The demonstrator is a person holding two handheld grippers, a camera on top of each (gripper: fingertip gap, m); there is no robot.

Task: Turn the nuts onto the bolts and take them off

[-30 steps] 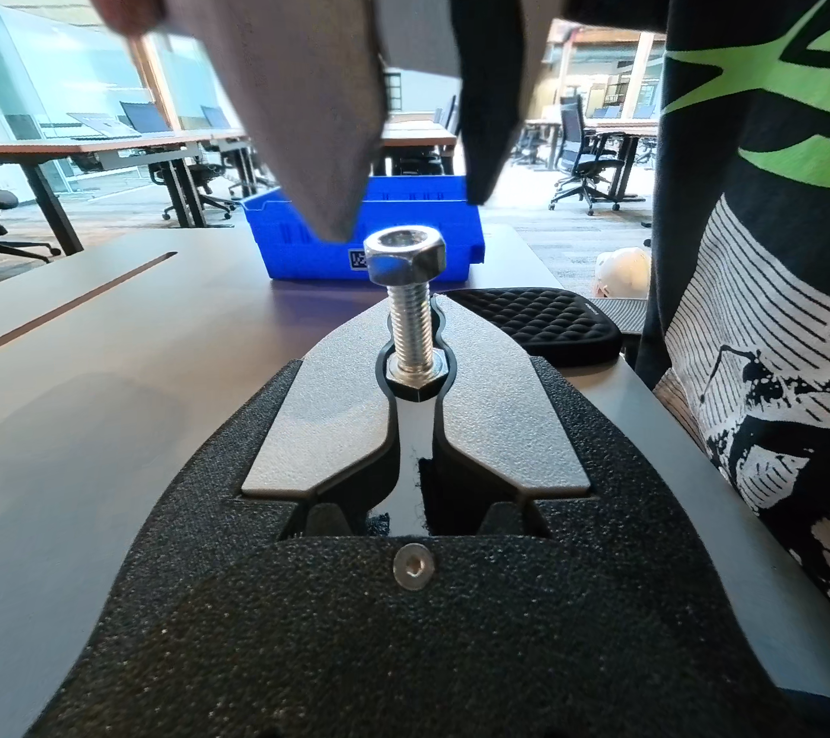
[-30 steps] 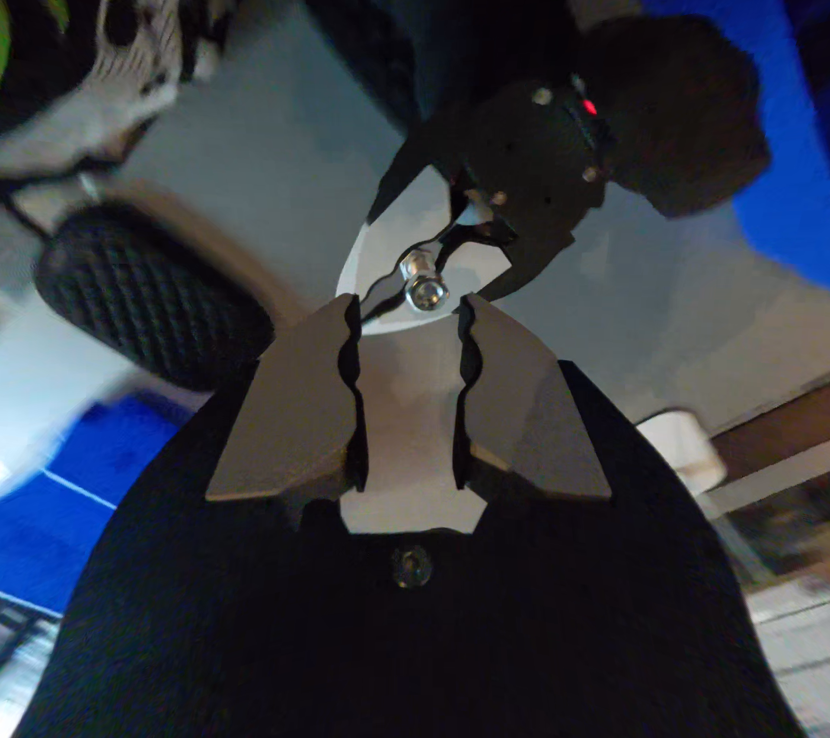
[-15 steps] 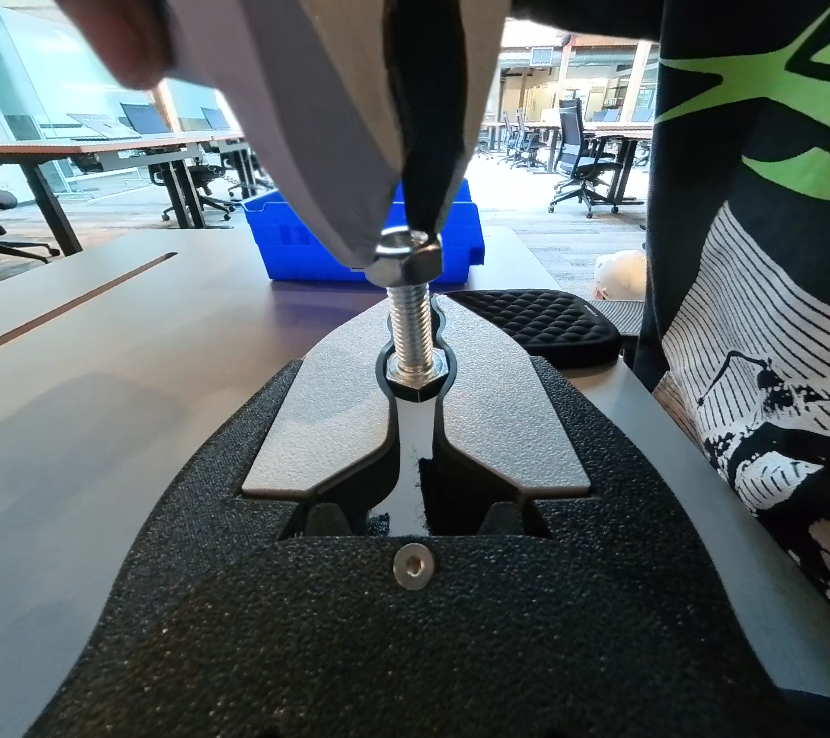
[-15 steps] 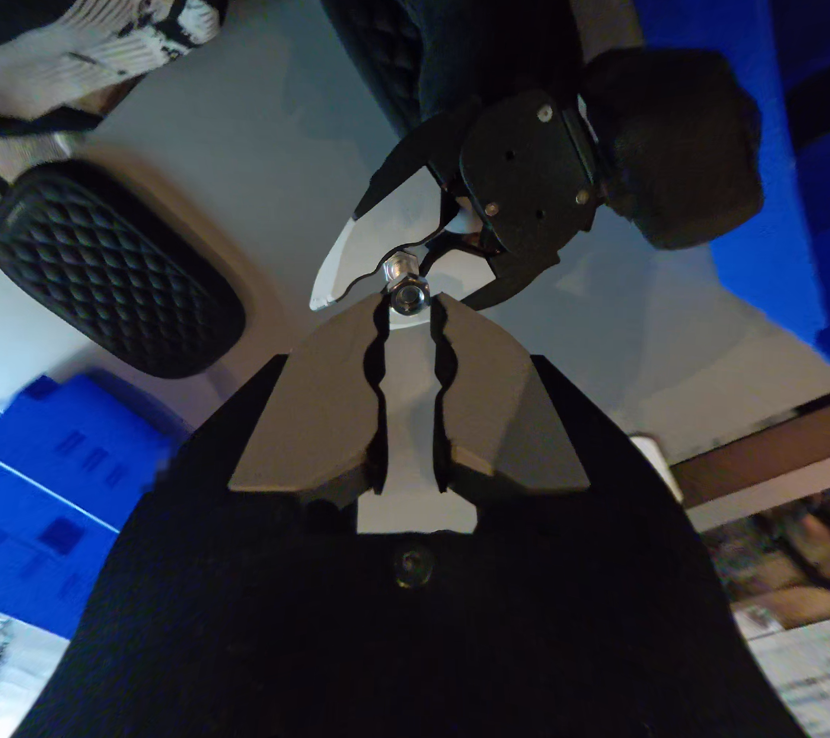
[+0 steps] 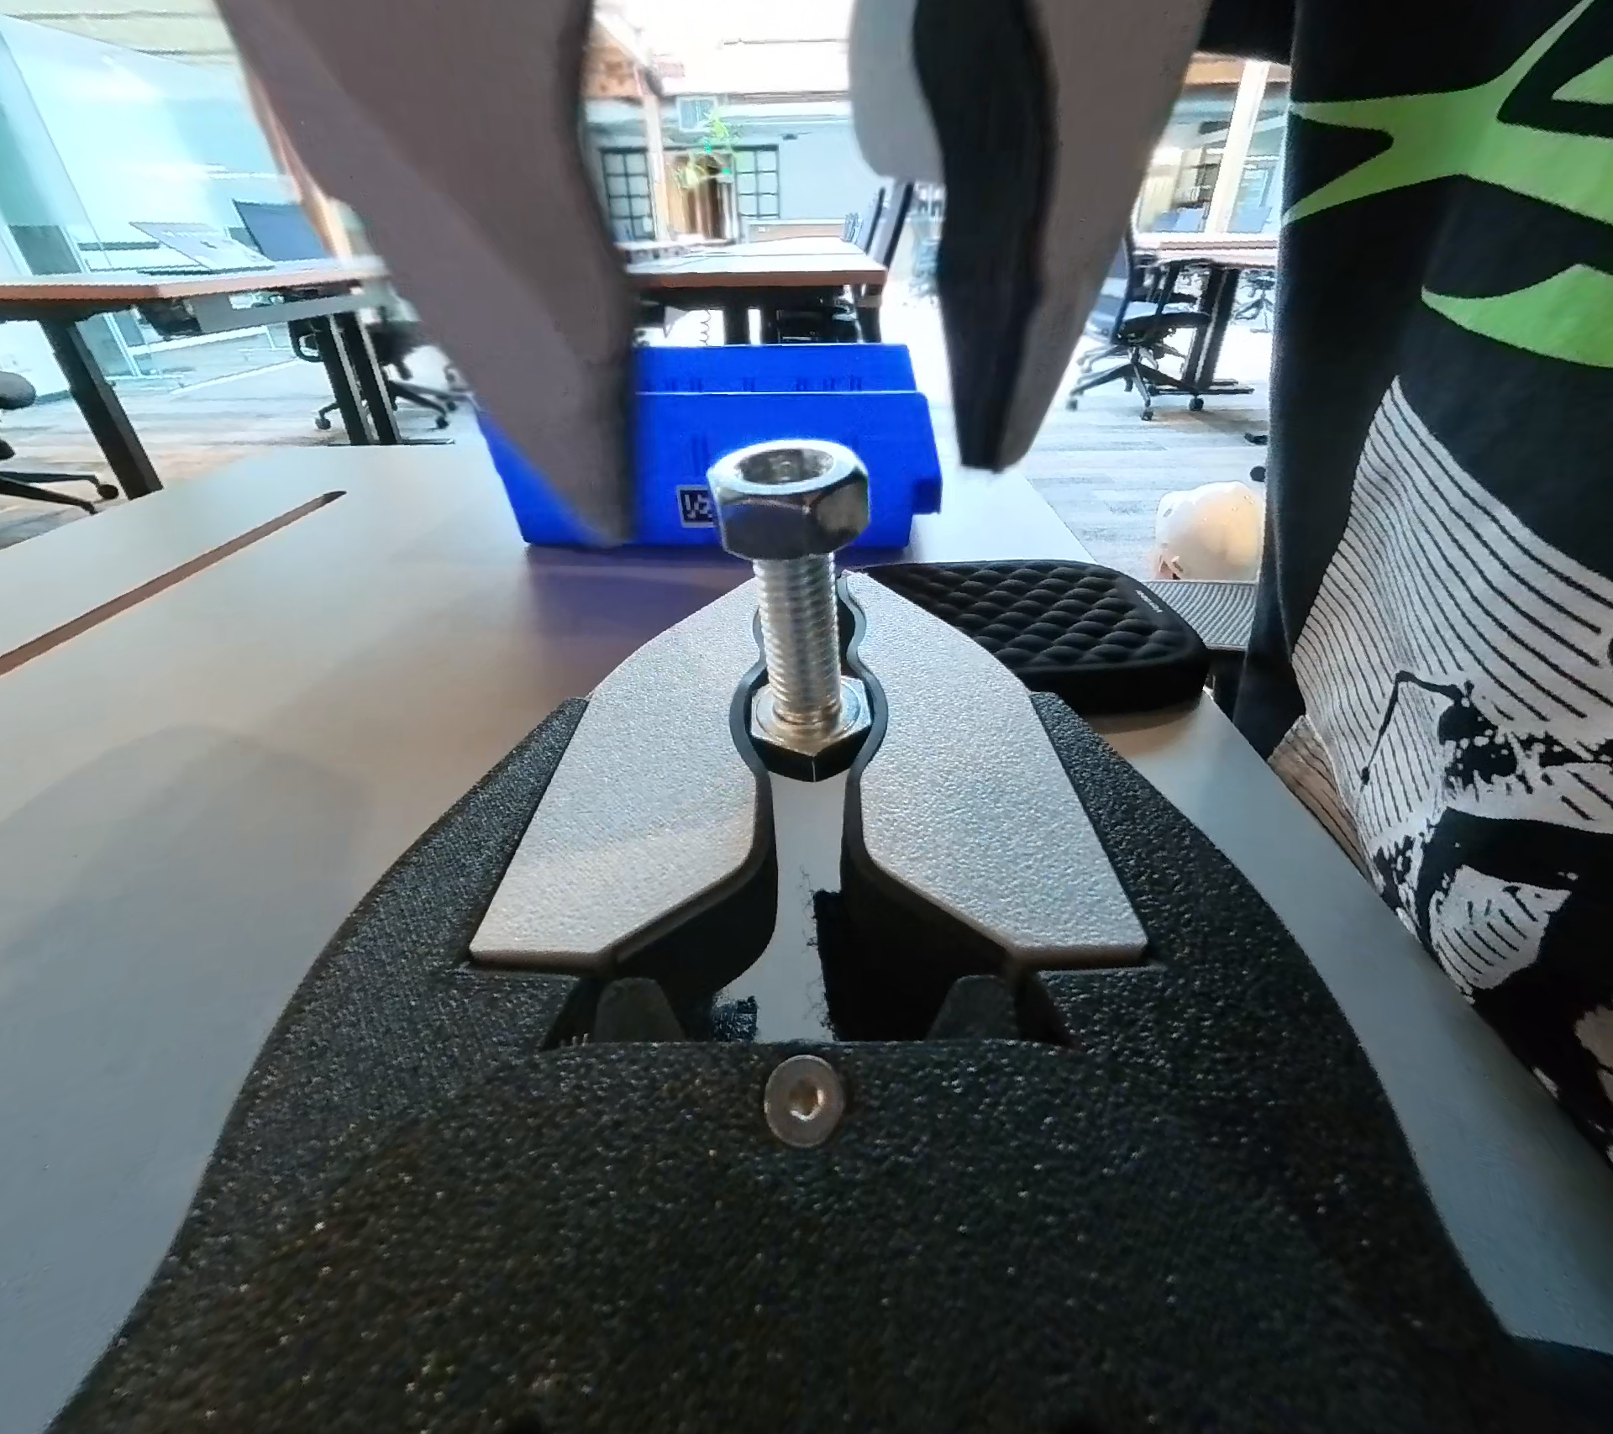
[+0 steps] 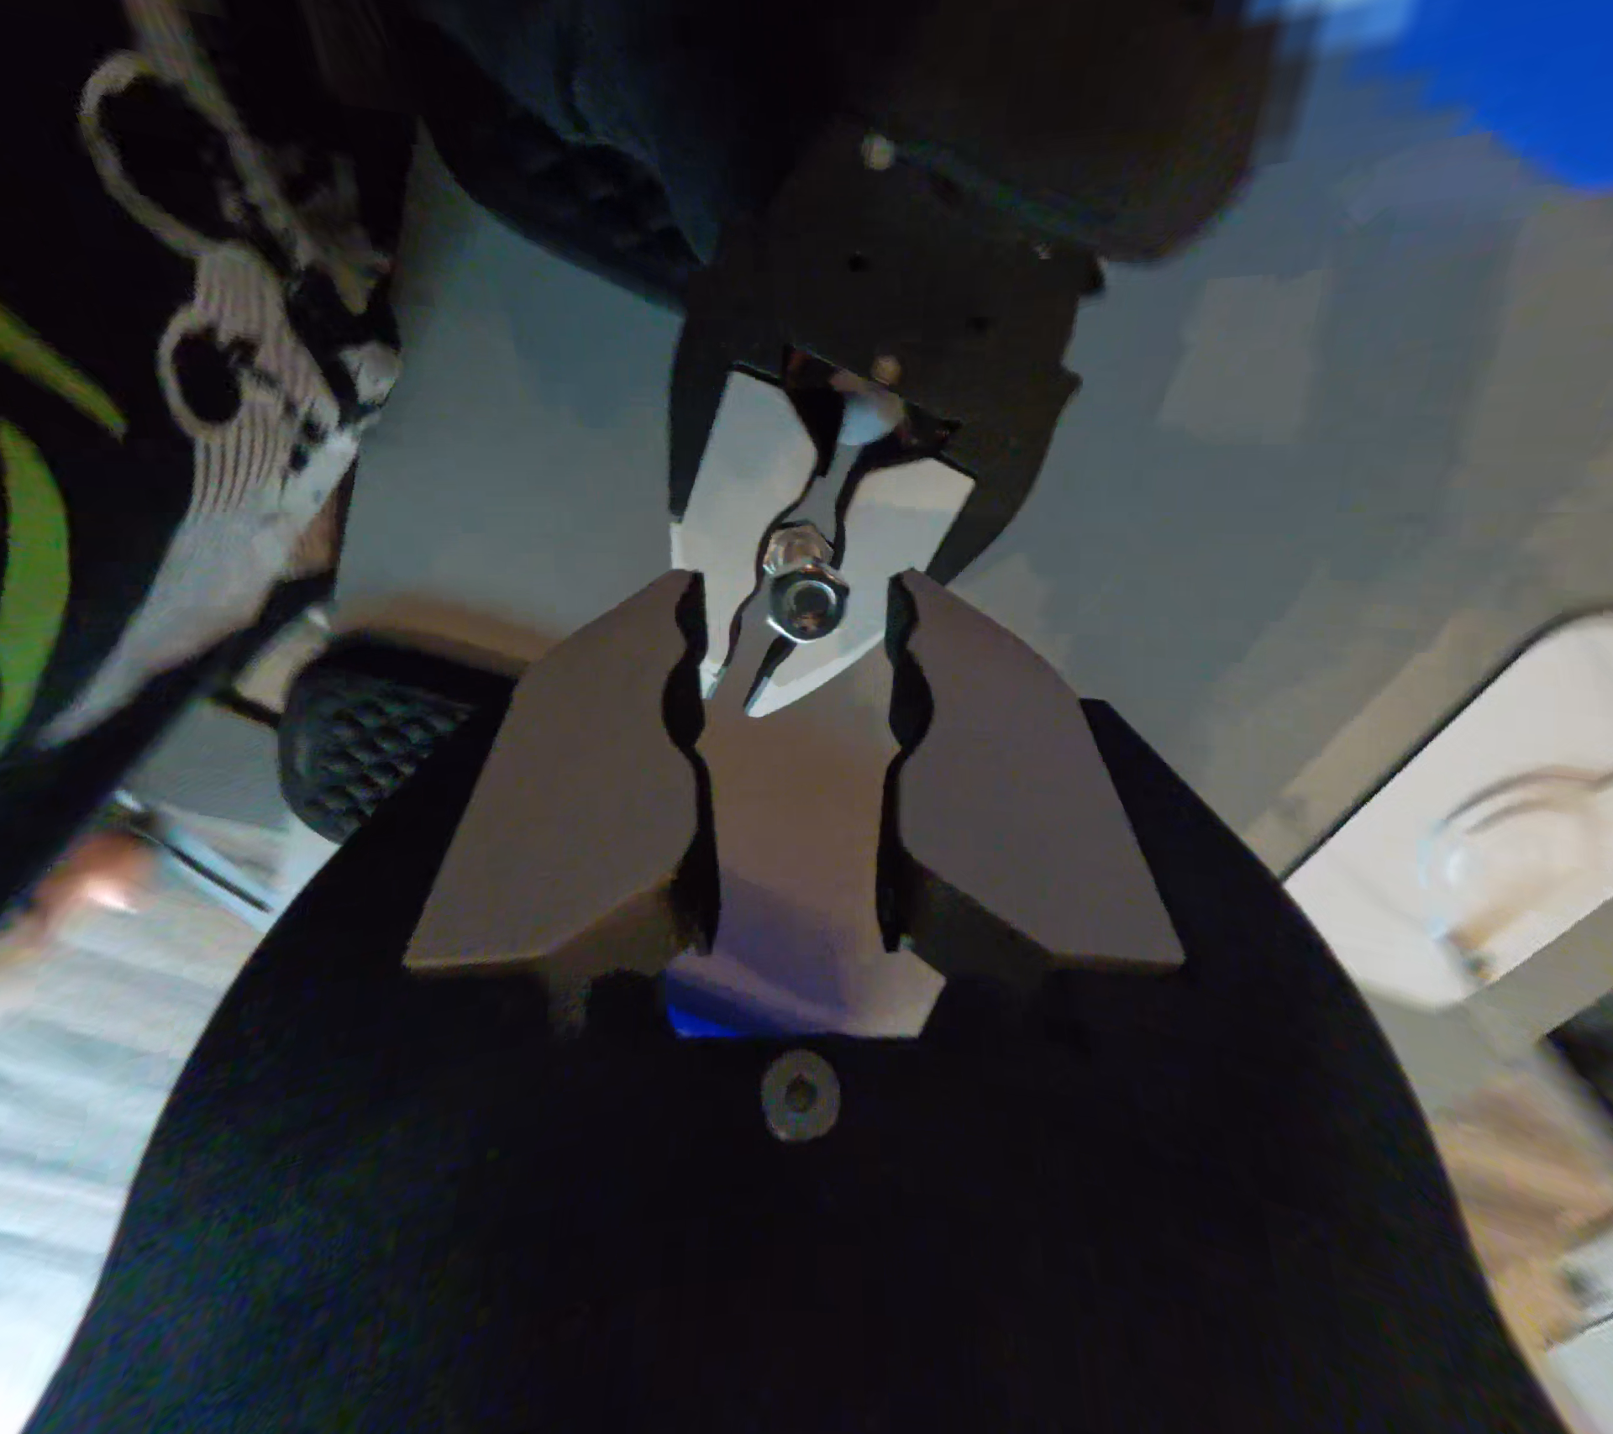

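A silver bolt [image 5: 799,641] stands upright, thread up. My left gripper [image 5: 801,593] is shut on its hex head [image 5: 807,733] just above the grey table [image 5: 262,694]. A silver nut [image 5: 790,502] sits at the top of the thread. My right gripper [image 5: 799,489] comes down from above with its jaws open. One finger [image 5: 541,345] is left of the nut and the other [image 5: 995,345] is right of it, neither touching. In the right wrist view my right gripper [image 6: 799,593] straddles the nut [image 6: 803,602], with my left gripper [image 6: 737,694] below it.
A blue bin [image 5: 785,423] stands on the table behind the bolt. A black padded wrist rest [image 5: 1047,624] lies at the table's right edge. A person in a dark printed shirt [image 5: 1440,432] stands close on the right. Desks and office chairs fill the background. The left gripper's tips are roughly 7 centimetres from the right gripper's.
My right gripper closed around the nut half a second ago. It has now opened and let it go, and its view has turned. My left gripper and the bolt have not moved.
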